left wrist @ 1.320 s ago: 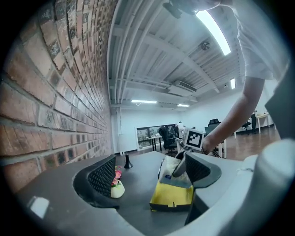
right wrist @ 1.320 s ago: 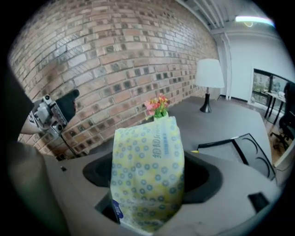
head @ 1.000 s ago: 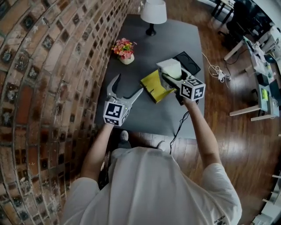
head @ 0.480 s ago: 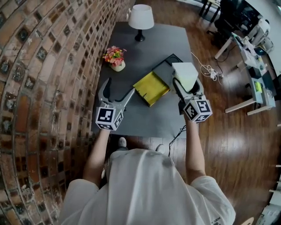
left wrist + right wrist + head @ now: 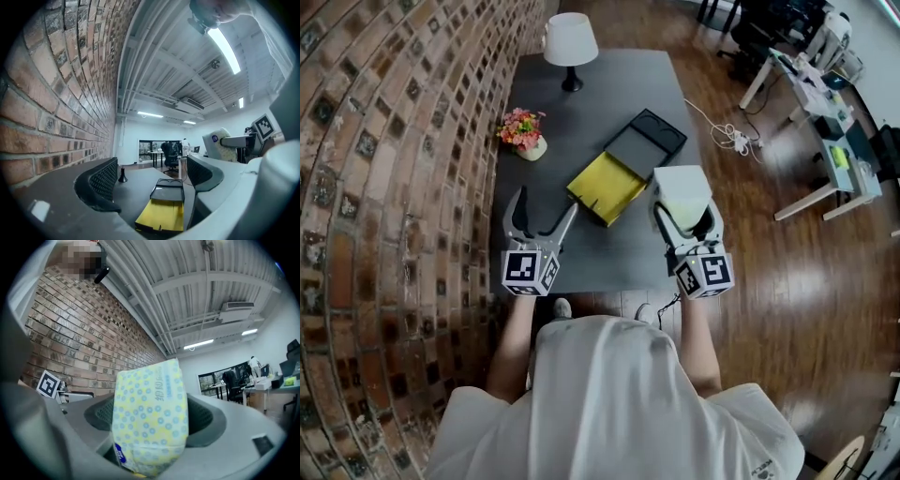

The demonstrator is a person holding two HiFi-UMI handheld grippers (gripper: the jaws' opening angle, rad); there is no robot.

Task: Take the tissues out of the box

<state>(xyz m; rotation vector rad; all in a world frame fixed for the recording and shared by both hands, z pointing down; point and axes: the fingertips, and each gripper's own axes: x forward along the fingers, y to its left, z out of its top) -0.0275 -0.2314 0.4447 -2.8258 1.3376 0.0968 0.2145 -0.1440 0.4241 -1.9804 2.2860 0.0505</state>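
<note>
The tissue pack [image 5: 681, 190], pale with blue and yellow dots, is held above the table's near right edge, and my right gripper [image 5: 682, 210] is shut on it. In the right gripper view the tissue pack [image 5: 150, 418] stands upright between the two jaws of the right gripper [image 5: 152, 422]. The open yellow box [image 5: 604, 187] lies on the dark table [image 5: 609, 253], with its black part [image 5: 647, 142] just beyond it. My left gripper [image 5: 547, 202] hovers to the left of the box, open and holding nothing. The left gripper view shows the yellow box [image 5: 161, 215] between the spread jaws of the left gripper [image 5: 150, 177].
A white lamp [image 5: 570, 42] stands at the table's far end and a small pot of flowers [image 5: 521, 131] by the brick wall [image 5: 384, 187]. A white cable [image 5: 729, 139] lies on the wooden floor to the right, with desks [image 5: 825, 150] beyond it.
My right gripper has carried the tissue pack up and away from the yellow box, toward the table's near right edge. The left gripper has shifted only slightly.
</note>
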